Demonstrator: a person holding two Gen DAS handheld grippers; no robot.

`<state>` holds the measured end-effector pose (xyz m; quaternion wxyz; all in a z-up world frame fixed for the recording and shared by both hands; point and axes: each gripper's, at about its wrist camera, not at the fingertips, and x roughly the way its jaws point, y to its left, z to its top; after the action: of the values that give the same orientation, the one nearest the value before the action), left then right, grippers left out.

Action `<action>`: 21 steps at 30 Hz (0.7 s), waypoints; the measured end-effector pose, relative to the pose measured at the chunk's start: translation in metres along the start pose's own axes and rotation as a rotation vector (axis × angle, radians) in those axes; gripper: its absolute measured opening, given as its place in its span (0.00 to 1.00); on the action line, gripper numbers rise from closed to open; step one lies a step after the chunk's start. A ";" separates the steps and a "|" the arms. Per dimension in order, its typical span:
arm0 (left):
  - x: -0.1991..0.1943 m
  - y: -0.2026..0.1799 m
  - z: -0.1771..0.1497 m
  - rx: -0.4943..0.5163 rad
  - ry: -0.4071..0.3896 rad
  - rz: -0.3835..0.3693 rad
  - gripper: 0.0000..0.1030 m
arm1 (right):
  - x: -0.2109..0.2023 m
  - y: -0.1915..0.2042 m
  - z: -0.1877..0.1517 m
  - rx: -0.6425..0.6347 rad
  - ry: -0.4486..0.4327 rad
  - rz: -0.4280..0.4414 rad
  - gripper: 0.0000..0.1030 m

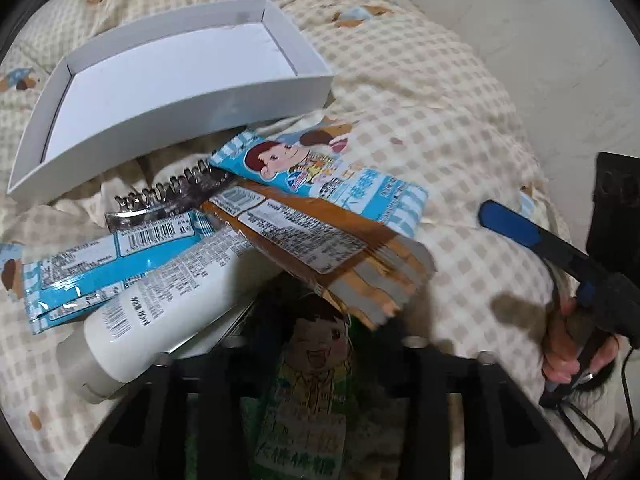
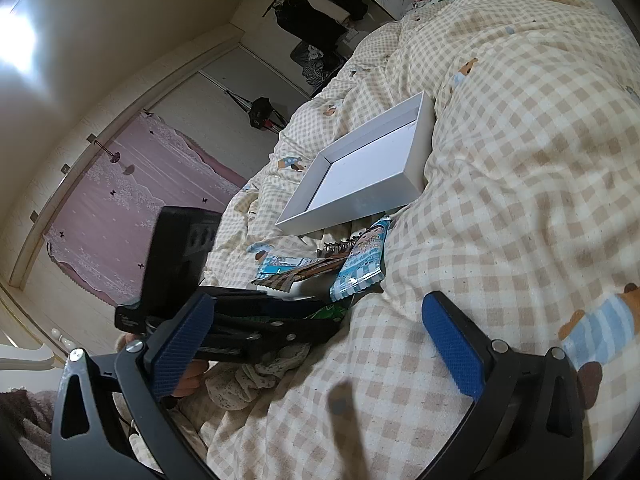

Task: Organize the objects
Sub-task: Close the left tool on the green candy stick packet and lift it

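Note:
An empty white box [image 1: 160, 80] lies on the checked quilt; it also shows in the right wrist view [image 2: 360, 172]. In front of it is a pile: a blue snack packet [image 1: 320, 172], a brown snack packet [image 1: 312, 240], another blue packet [image 1: 100, 256], a white tube [image 1: 160, 312] and a dark hair claw clip [image 1: 172, 196]. My left gripper [image 1: 316, 364] is shut on a green snack packet [image 1: 312, 400] under the pile's near edge. My right gripper [image 2: 320, 348] is open and empty, right of the pile above the quilt; it also shows in the left wrist view [image 1: 520, 228].
The checked quilt [image 2: 520, 160] is lumpy and rises to the right of the box. A pink curtain [image 2: 132, 184] and hanging clothes [image 2: 320, 12] lie beyond the bed.

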<state>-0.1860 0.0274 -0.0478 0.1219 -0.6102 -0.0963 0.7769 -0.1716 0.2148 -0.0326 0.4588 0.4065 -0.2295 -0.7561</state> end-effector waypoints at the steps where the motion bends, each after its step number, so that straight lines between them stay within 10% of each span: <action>1: 0.002 0.001 -0.001 -0.012 0.003 -0.008 0.27 | 0.000 0.000 0.000 0.000 0.000 0.000 1.00; 11: -0.064 0.000 -0.026 0.019 -0.192 0.012 0.20 | 0.003 0.008 -0.005 -0.039 0.018 -0.057 1.00; 21: -0.102 0.021 -0.096 0.005 -0.487 0.252 0.21 | 0.022 0.034 -0.015 -0.189 0.108 -0.270 1.00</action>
<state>-0.0715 -0.0242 0.0180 -0.0009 -0.4124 -0.0442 0.9099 -0.1477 0.1800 -0.0254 0.4010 0.4286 -0.0758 -0.8061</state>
